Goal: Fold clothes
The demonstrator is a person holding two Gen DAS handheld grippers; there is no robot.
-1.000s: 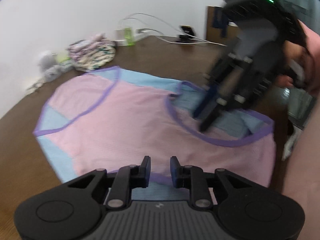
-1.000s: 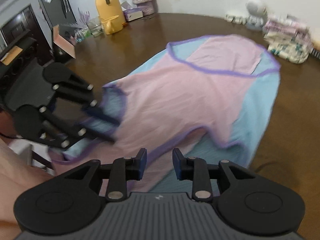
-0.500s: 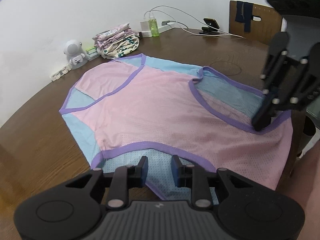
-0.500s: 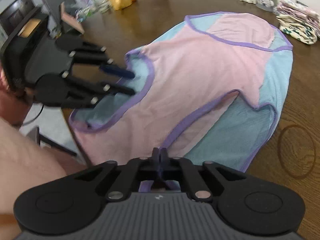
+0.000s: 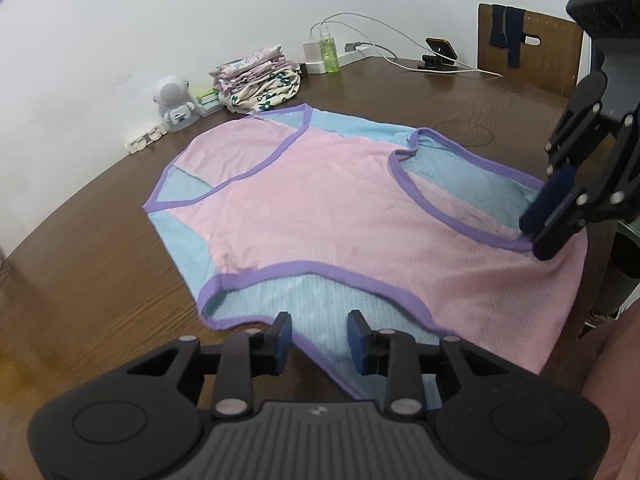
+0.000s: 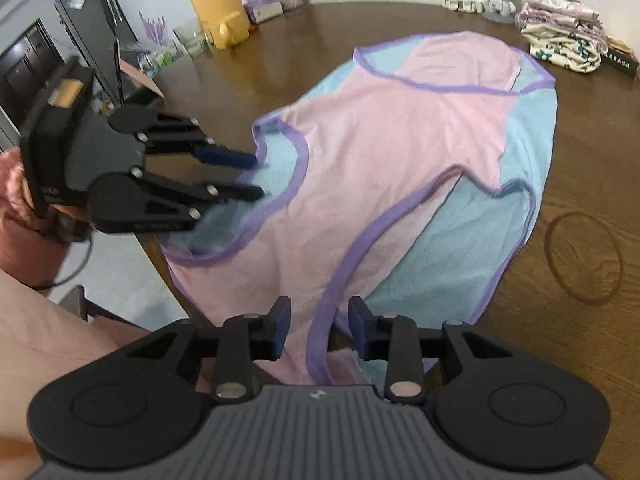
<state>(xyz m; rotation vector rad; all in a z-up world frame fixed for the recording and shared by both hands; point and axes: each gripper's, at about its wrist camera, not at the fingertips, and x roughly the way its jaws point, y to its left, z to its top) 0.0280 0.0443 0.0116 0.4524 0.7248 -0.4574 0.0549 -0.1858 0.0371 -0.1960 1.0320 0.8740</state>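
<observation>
A pink and light-blue sleeveless top (image 5: 328, 200) with purple trim lies spread flat on the brown wooden table (image 5: 80, 280); it also shows in the right wrist view (image 6: 392, 152). My left gripper (image 5: 319, 338) is open, its fingers over the near blue armhole edge. It shows in the right wrist view (image 6: 256, 176) open at the left armhole. My right gripper (image 6: 319, 326) is open with the purple trim between its fingers. In the left wrist view it (image 5: 540, 236) touches the right shoulder near the table edge.
A stack of folded clothes (image 5: 258, 78), a small white robot figure (image 5: 174, 102), a green bottle with chargers and cables (image 5: 328, 54) stand at the back. A wooden chair (image 5: 528, 44) is at the far right. A yellow jug (image 6: 218, 4) stands far left.
My right gripper was shut on the trim half a second ago and has opened. The left gripper has pulled back a little from the top. The top now lies flatter.
</observation>
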